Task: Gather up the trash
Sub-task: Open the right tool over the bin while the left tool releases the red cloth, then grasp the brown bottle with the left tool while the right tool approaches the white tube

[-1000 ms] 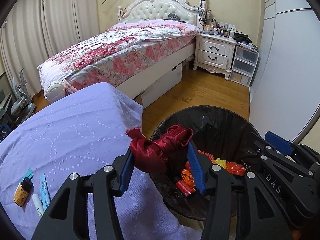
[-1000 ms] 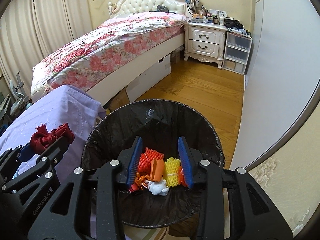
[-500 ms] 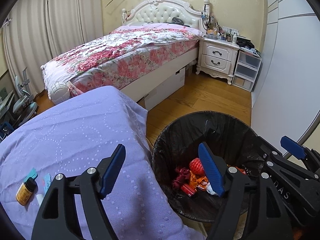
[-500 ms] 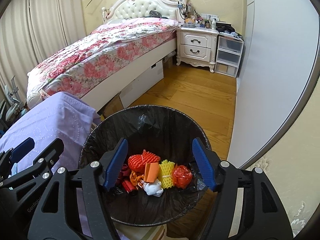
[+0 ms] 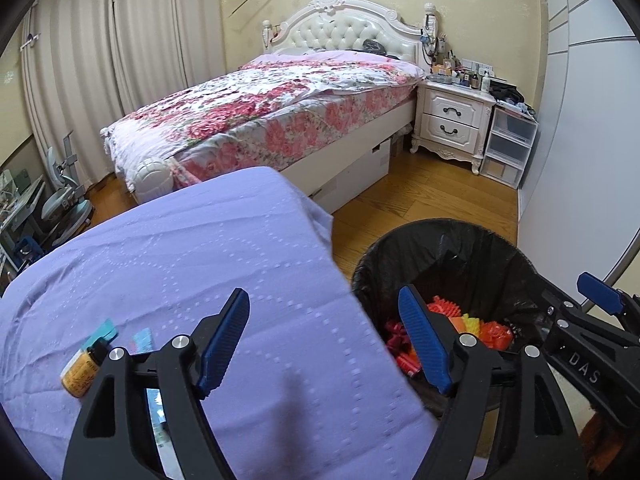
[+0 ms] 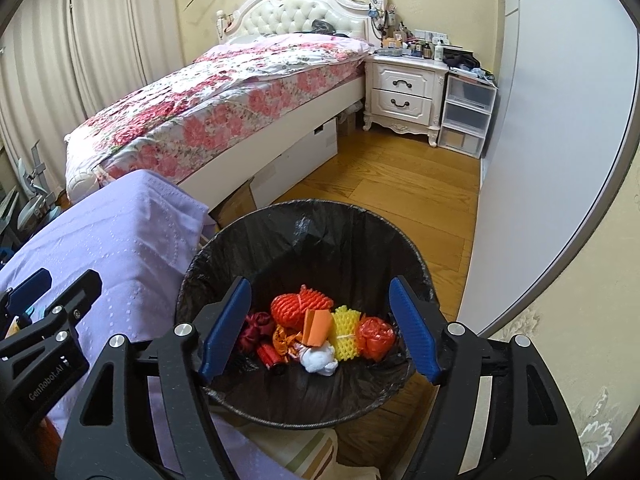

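Hovering empty with jaws wide apart, the left hand-held gripper (image 5: 324,340) is nearer the bottle (image 5: 82,370), lying tilted on the surface (image 5: 180,256) to its left. The right hand-held gripper (image 6: 320,328), also apart, hangs over the bin (image 6: 360,220).

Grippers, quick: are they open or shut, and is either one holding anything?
Left gripper: open, holding nothing, over the purple cloth.
Right gripper: open, holding nothing, above the trash bin.
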